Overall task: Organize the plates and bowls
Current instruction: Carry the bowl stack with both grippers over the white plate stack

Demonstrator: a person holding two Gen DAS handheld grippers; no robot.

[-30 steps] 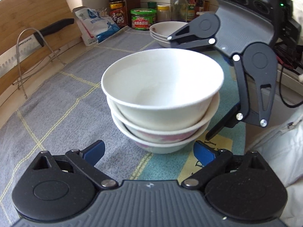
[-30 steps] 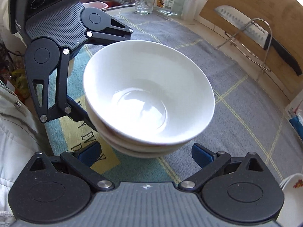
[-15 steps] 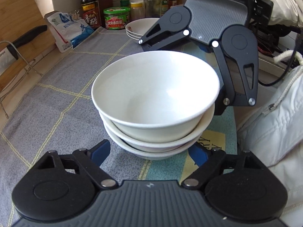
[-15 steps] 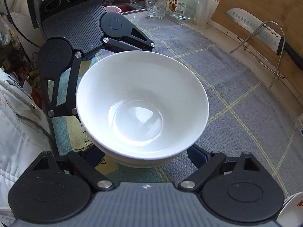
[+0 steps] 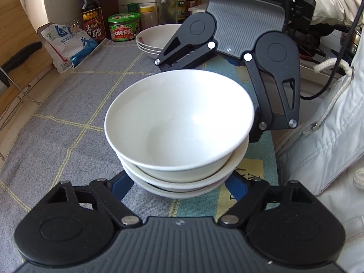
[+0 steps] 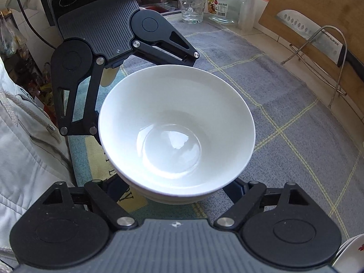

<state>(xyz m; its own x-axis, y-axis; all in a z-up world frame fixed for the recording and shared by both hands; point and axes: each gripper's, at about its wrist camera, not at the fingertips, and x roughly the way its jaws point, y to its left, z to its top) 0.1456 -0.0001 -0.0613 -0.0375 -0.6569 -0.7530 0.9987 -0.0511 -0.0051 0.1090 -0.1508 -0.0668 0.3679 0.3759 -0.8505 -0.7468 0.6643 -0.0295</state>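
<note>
A stack of three white bowls (image 5: 179, 122) (image 6: 177, 125) stands on the grey checked cloth (image 5: 68, 125). My left gripper (image 5: 179, 187) reaches it from one side. Its jaws are closing, and the blue fingertips (image 5: 122, 185) lie against the lowest bowl. From the opposite side comes my right gripper (image 6: 176, 188), jaws also closing with the stack between them. Its fingertips (image 6: 236, 187) disappear under the bowl rim, so contact is hidden. Another stack of shallow white bowls (image 5: 154, 38) sits at the back near the jars.
Sauce bottles and a green-lidded jar (image 5: 122, 27) line the back, beside a white and blue bag (image 5: 68, 43). A knife on a wire rack (image 6: 314, 38) leans on a wooden board. A glass (image 6: 191, 6) and the person's pale jacket (image 5: 329, 136) are close by.
Both pairs of jaws have narrowed around the bowl stack. The left gripper has rolled a little, and the stack now sits closer in both wrist views.
</note>
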